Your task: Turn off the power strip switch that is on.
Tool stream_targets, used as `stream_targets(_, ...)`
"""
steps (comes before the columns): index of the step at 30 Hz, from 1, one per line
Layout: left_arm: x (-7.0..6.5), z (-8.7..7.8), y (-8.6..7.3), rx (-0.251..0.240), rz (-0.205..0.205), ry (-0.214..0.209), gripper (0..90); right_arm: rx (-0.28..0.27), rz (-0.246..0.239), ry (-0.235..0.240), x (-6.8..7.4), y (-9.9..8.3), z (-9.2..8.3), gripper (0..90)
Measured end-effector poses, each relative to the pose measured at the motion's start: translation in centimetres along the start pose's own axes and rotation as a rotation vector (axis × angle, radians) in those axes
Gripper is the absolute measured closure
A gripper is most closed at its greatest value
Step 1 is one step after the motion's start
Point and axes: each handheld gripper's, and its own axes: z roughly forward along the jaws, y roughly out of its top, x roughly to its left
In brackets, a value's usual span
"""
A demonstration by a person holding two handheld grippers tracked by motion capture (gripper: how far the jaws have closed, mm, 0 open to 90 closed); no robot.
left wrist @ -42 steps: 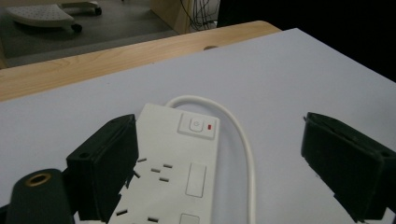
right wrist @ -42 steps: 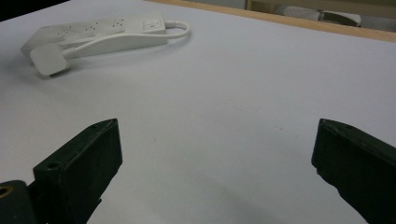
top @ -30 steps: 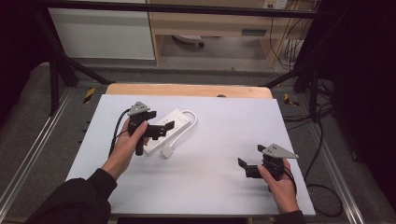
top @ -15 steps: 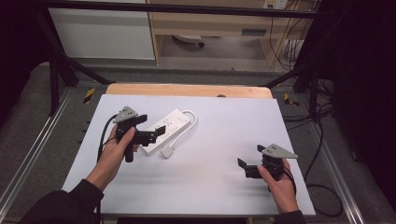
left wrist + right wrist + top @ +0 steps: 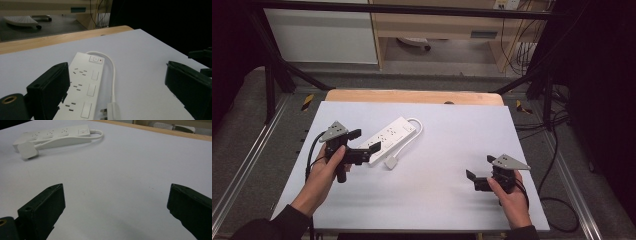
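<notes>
White power strip [image 5: 391, 138] lying flat on matte pale-grey table sheet [image 5: 447, 150], diagonal, left of centre. Landmark for all positions below. Smooth, glossy plastic; long rectangular bar with rounded corners. Seen from left gripper view: rows of socket slots down one side, three flat rocker switches down the other, square master button with small red dot at far end [image 5: 95, 59]. Round white cable [image 5: 416, 131] looping out from far end and curving back along strip's side in a tight U, ending in squarish white plug [image 5: 390, 162] lying on the sheet just off strip's near end, pins visible in left gripper view.

Left gripper [image 5: 364, 141] at strip's near end; black, blocky, matte jaws spread wide, nothing between the pads, one jaw overlapping strip's near end in left gripper view; contact not determinable. Grey triangular plate on top, black cable trailing back past the hand.

Right gripper [image 5: 470, 178] well apart from strip, near sheet's right front area; jaws likewise parted wide, released, hovering low over bare sheet, holding nothing. Strip and plug at far upper left in right gripper view.

Light wooden table edge [image 5: 412, 96] beyond strip, smooth grain.
</notes>
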Motion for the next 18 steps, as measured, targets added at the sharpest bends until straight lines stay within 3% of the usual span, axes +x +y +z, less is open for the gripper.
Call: stream_targets(18,0.1,-3.6,-1.8,-0.038,0.002,0.025,5.8,0.006,-0.011,-0.005,0.0,0.0,0.1,2.2)
